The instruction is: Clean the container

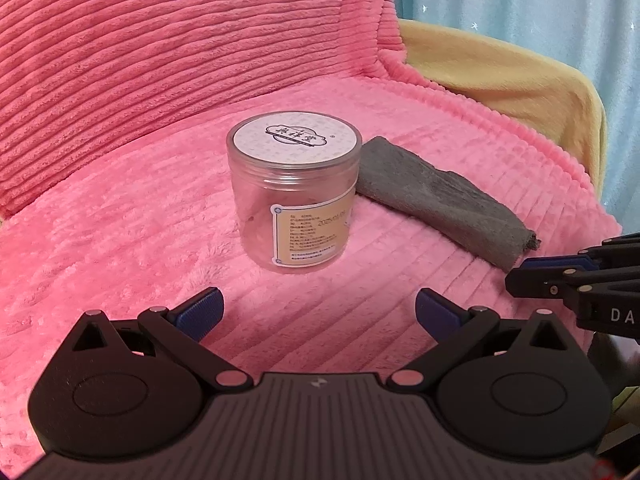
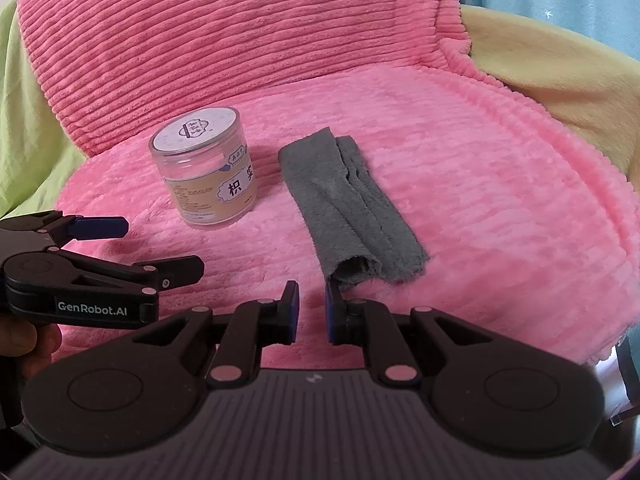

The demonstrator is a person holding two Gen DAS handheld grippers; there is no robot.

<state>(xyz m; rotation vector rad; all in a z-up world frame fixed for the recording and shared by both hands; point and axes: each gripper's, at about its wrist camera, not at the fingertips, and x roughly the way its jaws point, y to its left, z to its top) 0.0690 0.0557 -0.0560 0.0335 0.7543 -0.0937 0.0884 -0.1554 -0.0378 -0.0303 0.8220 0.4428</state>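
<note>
Two tools idle: left gripper (image 1: 318,312) wide, right gripper (image 2: 312,312) narrow, empty. Jar (image 1: 294,192) looks light, slick, rigid; grip mid-wall. Cloth (image 2: 352,208) is limp.

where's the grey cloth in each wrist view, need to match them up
Left wrist: the grey cloth lies right of centre, running toward the right edge, its far end behind the clear jar.
Right wrist: the grey cloth lies at centre, running down to just above the right gripper.
Shared landmark: the clear jar, standing left of the cloth in both views.
</note>
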